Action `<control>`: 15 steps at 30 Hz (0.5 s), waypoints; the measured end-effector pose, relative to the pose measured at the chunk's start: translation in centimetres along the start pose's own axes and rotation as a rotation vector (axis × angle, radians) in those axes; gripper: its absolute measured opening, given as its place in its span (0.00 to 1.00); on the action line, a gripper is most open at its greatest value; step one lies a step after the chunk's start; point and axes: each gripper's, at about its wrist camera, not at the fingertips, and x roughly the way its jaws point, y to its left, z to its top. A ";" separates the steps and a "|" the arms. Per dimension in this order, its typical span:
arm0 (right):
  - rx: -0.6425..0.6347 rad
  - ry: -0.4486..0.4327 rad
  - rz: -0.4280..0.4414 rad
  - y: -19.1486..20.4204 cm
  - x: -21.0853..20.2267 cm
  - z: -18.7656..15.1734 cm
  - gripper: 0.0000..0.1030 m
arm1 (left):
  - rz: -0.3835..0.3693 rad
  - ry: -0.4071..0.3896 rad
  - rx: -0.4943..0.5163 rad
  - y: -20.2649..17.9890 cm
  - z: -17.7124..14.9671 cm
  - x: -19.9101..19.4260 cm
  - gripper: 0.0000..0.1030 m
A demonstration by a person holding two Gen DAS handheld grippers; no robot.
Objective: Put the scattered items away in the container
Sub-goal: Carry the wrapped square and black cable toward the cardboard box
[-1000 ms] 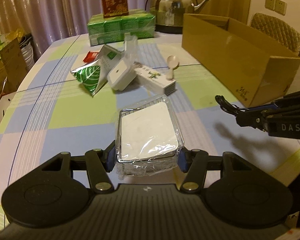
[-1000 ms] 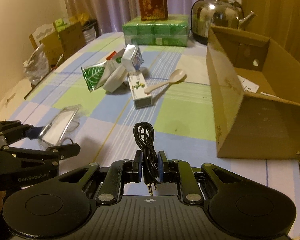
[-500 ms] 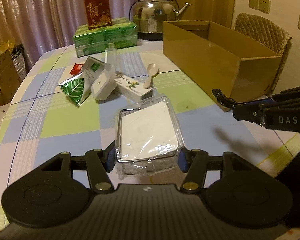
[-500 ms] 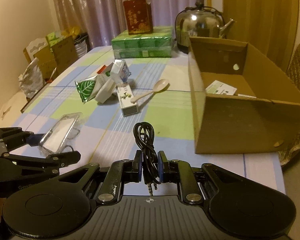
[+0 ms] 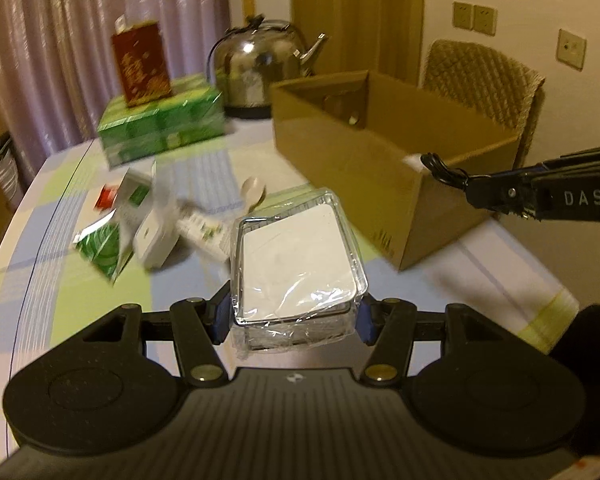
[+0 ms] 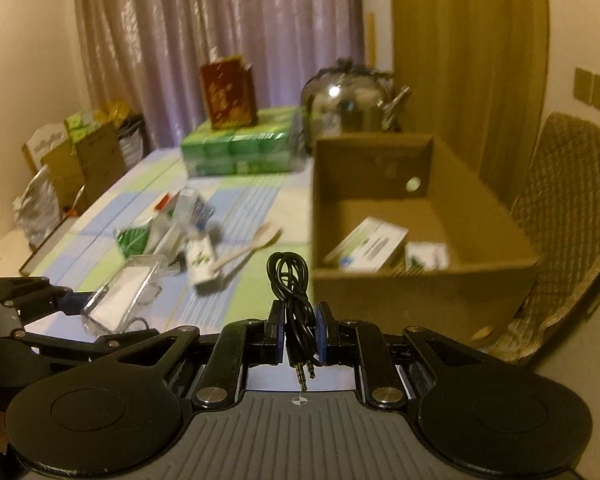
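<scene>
Since the earlier frames both grippers had risen higher above the table (image 5: pixel 60 264) and come nearer to the cardboard box (image 6: pixel 424 280), so that its inside was now visible from the right wrist view. The left gripper (image 5: pixel 294 316) was clenched on a clear plastic case (image 5: pixel 296 260) with a white insert, holding it in the air over the checked tablecloth. The right gripper (image 6: pixel 298 334) was grasping a coiled black audio cable (image 6: pixel 290 280), with two jack plugs hanging down between its fingers; from the left wrist view the cable's coil appeared just in front of the near corner of the box. Inside the box lay two white packets (image 6: pixel 366 250). A white spoon (image 6: pixel 252 250), a green leaf-printed pouch (image 5: pixel 104 248) and small cartons were left on the table, well apart from the box.
</scene>
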 end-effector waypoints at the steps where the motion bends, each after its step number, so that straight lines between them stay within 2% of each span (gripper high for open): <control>1: -0.003 -0.010 -0.011 -0.5 0.0 0.5 0.12 | -0.008 -0.012 0.014 -0.3 0.8 0.2 0.51; 9: 0.009 -0.062 -0.096 -5.4 1.8 4.4 0.12 | -0.094 -0.096 0.126 -3.6 7.8 2.9 0.51; 15: 0.030 -0.039 -0.143 -9.1 5.0 5.9 0.12 | -0.186 -0.098 0.123 -5.3 12.6 6.9 0.51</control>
